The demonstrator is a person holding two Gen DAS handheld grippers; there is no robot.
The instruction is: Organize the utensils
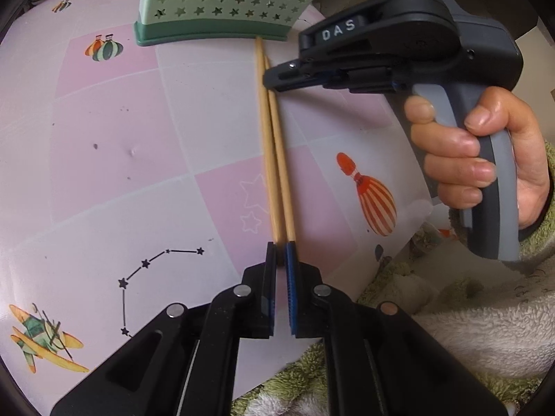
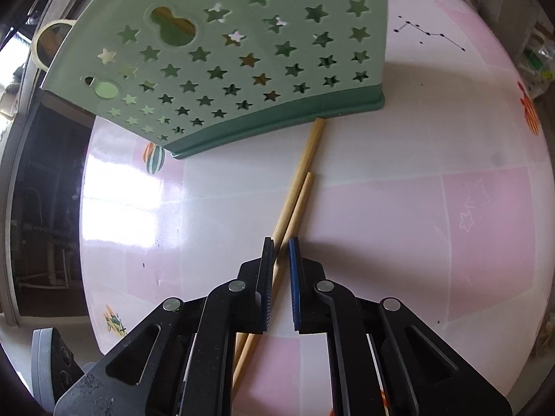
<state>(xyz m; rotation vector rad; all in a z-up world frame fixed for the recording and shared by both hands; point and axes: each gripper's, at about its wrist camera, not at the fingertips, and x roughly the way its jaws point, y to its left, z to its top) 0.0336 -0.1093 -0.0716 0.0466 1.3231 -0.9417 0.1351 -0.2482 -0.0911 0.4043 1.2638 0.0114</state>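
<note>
Two wooden chopsticks [image 1: 274, 145] lie side by side on the pink patterned table [image 1: 138, 121], their far ends by the base of a green star-cut utensil holder [image 1: 222, 3]. My left gripper [image 1: 281, 253] has its narrowly parted jaws at the chopsticks' near ends; I cannot tell if it pinches them. My right gripper [image 1: 274, 79], held by a hand, reaches over the chopsticks' far part. In the right wrist view the chopsticks [image 2: 295, 190] pass under the right gripper [image 2: 280, 242], whose jaws stand slightly apart above them, and the holder [image 2: 236, 55] stands just beyond.
The table's edge [image 1: 399, 253] runs near my right hand, with a fluffy green and white cloth [image 1: 451, 319] below it. In the right wrist view the table's left edge [image 2: 86, 208] drops to a dark area. More chopsticks show inside the holder.
</note>
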